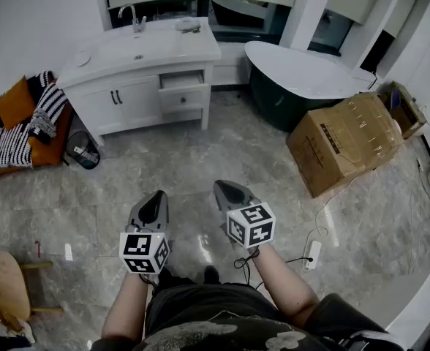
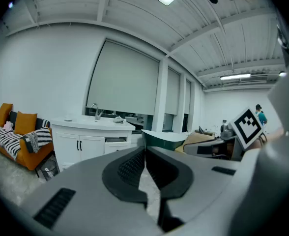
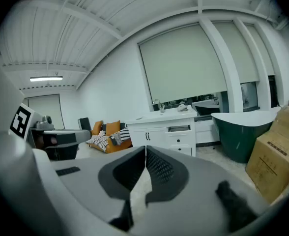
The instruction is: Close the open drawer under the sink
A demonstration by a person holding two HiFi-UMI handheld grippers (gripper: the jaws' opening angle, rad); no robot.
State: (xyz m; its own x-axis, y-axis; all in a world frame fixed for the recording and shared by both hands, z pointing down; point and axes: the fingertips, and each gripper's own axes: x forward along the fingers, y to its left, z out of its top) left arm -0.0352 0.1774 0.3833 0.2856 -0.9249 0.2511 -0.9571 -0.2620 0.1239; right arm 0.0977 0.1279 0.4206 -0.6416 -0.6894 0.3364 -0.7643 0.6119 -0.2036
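A white sink cabinet (image 1: 138, 86) stands against the far wall, with a faucet (image 1: 134, 18) on top. Its top right drawer (image 1: 181, 80) is pulled out a little; the same drawer (image 2: 117, 140) (image 3: 179, 129) shows in both gripper views. My left gripper (image 1: 156, 201) and right gripper (image 1: 227, 191) hover side by side over the marble floor, well short of the cabinet. Both are shut with nothing between the pads, tips touching.
A dark green bathtub (image 1: 303, 79) sits right of the cabinet, a cardboard box (image 1: 345, 142) beside it. An orange sofa (image 1: 17, 126) with striped cloth stands at left, a small bin (image 1: 82, 151) by the cabinet. A power strip (image 1: 312, 254) lies at right, a wooden stool (image 1: 6, 287) at lower left.
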